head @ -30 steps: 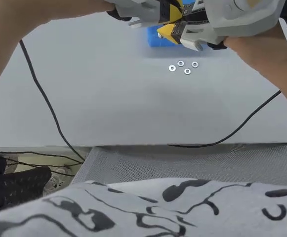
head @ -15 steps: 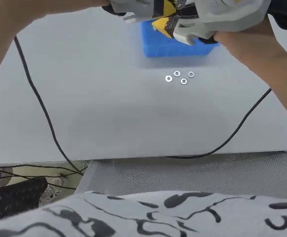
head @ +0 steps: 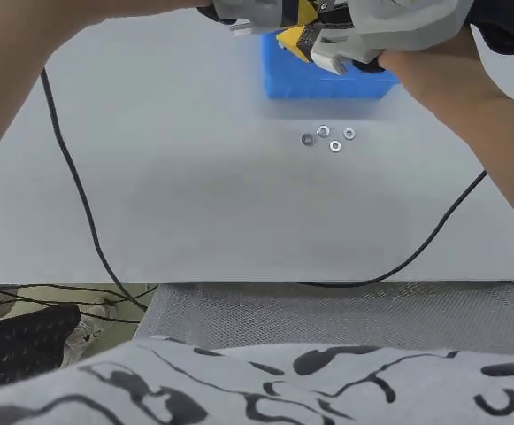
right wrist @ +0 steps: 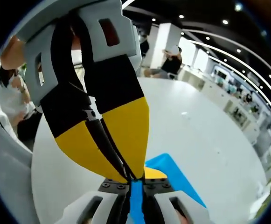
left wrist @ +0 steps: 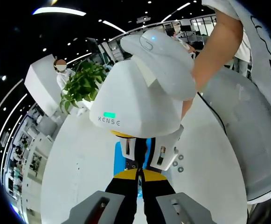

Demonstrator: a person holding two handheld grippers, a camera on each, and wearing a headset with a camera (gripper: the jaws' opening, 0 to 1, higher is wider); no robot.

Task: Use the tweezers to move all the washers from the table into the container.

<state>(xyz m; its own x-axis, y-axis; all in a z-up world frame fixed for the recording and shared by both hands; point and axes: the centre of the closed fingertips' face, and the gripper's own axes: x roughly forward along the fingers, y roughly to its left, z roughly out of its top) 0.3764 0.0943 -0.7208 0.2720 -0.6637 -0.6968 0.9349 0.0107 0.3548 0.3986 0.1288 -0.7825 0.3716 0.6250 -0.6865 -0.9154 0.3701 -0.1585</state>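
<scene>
**Lettering.** The white housing of your right gripper [left wrist: 143,156] carries the word "XENSE" [left wrist: 109,122], with a small green light [left wrist: 109,115] just above it.

**Grippers.** You hold the two grippers tip to tip at the far edge of the worktop [head: 195,204], right of its middle, above the blue container [head: 327,81]. Your left gripper [right wrist: 127,171] has its black-and-yellow fingers [right wrist: 123,126] pressed together. A thin dark strip [right wrist: 111,148] is pinched between them, and it cannot be told whether this strip is the tweezers. The jaws of your right gripper stand close together, with a narrow blue band [right wrist: 136,203] between them in the right gripper view. It cannot be told whether they grip something or the container shows through the gap.

**Washers.** Four washers [head: 323,132] lie flat in a loose cluster on the worktop, just on your side of the container's near wall. They are near one another. The cluster lies nearer to you than both sets of fingertips, and neither gripper touches it. In the left gripper view three of the washers lie on the worktop beside the right gripper's jaw.

**Cables.** A black cable [head: 75,190] runs down the left part of the worktop to its near edge. A second cable [head: 425,235] curves in from the right edge towards the near edge.
</scene>
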